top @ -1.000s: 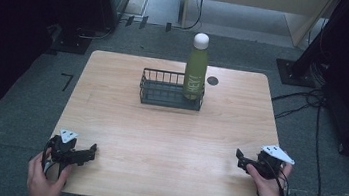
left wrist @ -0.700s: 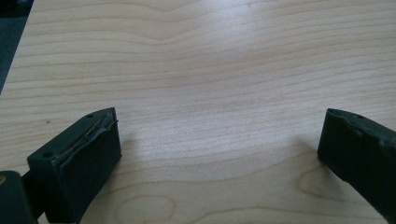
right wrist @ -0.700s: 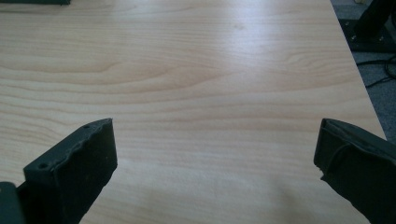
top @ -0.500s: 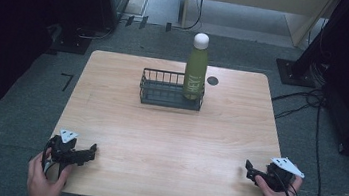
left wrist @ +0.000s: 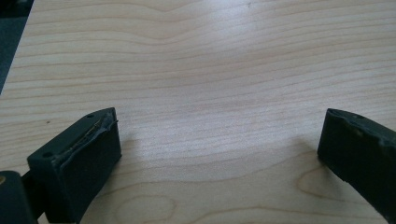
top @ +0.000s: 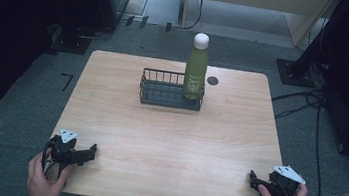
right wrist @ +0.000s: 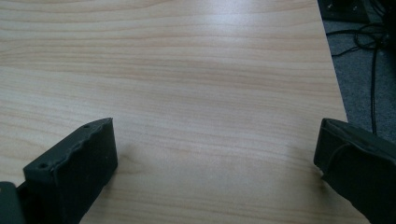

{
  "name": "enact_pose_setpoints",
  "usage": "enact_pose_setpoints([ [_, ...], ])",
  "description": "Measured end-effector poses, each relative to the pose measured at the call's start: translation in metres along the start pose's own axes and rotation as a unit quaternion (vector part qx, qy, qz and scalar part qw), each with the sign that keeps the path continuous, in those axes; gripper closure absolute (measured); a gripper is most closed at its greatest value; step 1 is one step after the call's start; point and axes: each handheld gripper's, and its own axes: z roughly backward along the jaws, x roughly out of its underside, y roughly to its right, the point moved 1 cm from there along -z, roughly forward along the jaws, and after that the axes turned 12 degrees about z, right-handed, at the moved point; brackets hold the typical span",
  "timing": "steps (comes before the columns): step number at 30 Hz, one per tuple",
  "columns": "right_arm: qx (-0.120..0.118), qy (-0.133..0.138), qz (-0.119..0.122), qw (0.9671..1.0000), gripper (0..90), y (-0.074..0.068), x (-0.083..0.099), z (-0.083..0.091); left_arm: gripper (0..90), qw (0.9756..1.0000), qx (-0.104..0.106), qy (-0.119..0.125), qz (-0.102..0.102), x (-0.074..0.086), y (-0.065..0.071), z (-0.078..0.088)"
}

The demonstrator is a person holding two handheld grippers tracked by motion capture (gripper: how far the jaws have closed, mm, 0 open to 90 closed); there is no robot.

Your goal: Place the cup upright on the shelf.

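A green bottle (top: pixel 195 70) with a white cap stands upright in the right end of a black wire basket (top: pixel 158 100) at the far middle of the wooden table (top: pixel 167 137). My left gripper (top: pixel 89 150) rests at the near left corner, open and empty. Its jaws stand wide apart over bare wood in the left gripper view (left wrist: pixel 219 135). At the near right corner, my right gripper (top: pixel 253 180) is open too, with nothing between its jaws in the right gripper view (right wrist: pixel 217 140). Both grippers are far from the basket.
A small dark round hole (top: pixel 212 80) sits in the tabletop just right of the bottle. Cables (top: pixel 308 102) trail on the grey floor to the right of the table. Dark equipment stands at the far left and right.
My right gripper has drawn back toward the person and slightly outward, to the near right corner. The left gripper, the bottle and the basket have stayed put.
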Motion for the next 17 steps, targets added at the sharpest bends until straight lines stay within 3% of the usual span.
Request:
enact_pose_setpoints([
  [3, -0.011, -0.003, -0.006, 0.9999, 0.0, 0.0017, 0.0016, 0.0003, 0.0, 1.0, 0.0, 0.0, 0.0, 0.0, 0.0, 0.0],
  [17, -0.012, -0.003, -0.006, 0.9999, 0.0, 0.0015, 0.0023, 0.001, 0.0, 1.0, 0.0, 0.0, 0.0, 0.0001, -0.0001, 0.0001],
])
